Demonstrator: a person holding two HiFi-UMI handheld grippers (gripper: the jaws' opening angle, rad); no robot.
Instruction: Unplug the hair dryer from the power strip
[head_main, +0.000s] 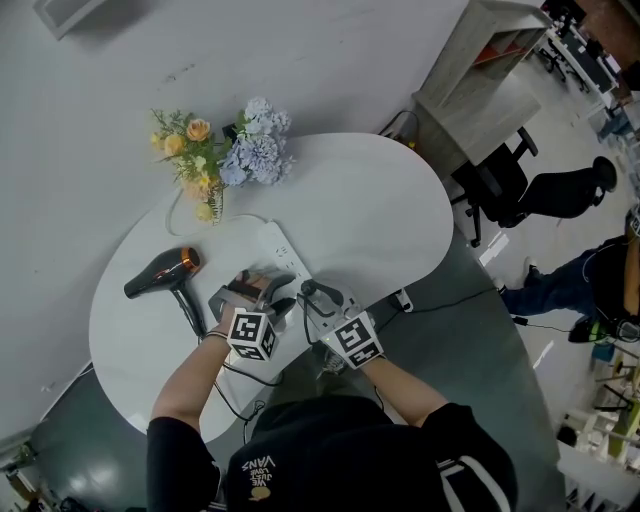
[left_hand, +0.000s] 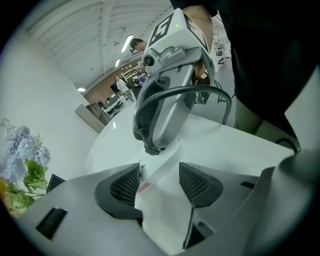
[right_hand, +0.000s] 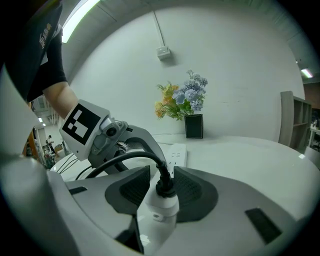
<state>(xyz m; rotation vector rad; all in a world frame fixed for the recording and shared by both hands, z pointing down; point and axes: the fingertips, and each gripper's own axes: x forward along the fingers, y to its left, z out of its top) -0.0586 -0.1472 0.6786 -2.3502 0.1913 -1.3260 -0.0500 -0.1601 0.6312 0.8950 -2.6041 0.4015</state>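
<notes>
While the right gripper (right_hand: 161, 181) has its 2 jaws clamped on the white plug (right_hand: 163, 209), the left gripper (left_hand: 159, 173) stands with its jaws wide apart, gripping nothing. The strip (left_hand: 152, 178) lies lengthwise in the gap between the left jaws. Neither pad presses on it, and it runs on ahead to the tip of the right gripper.

The 2 grippers sit side by side with their tips near each other, over the near part of the surface (head_main: 370, 200). The left forearm (head_main: 190, 385) and the right forearm (head_main: 405, 380) both reach forward from the body and converge toward the strip. The left gripper tips steeply down at the strip. The right one slants more gently, looking almost across the surface to the flowers (right_hand: 181, 102) far ahead of it by the wall.

The plug stands upright between the right pads. Its black cord (right_hand: 125, 161) leaves the top and arcs away to the left, toward the left gripper. The plug's lower end is hidden behind the gripper body, so I cannot tell whether its prongs are clear of the strip.

The dryer (head_main: 165, 272) lies flat on the surface left of the left gripper, apart from it, with its handle toward the person.
</notes>
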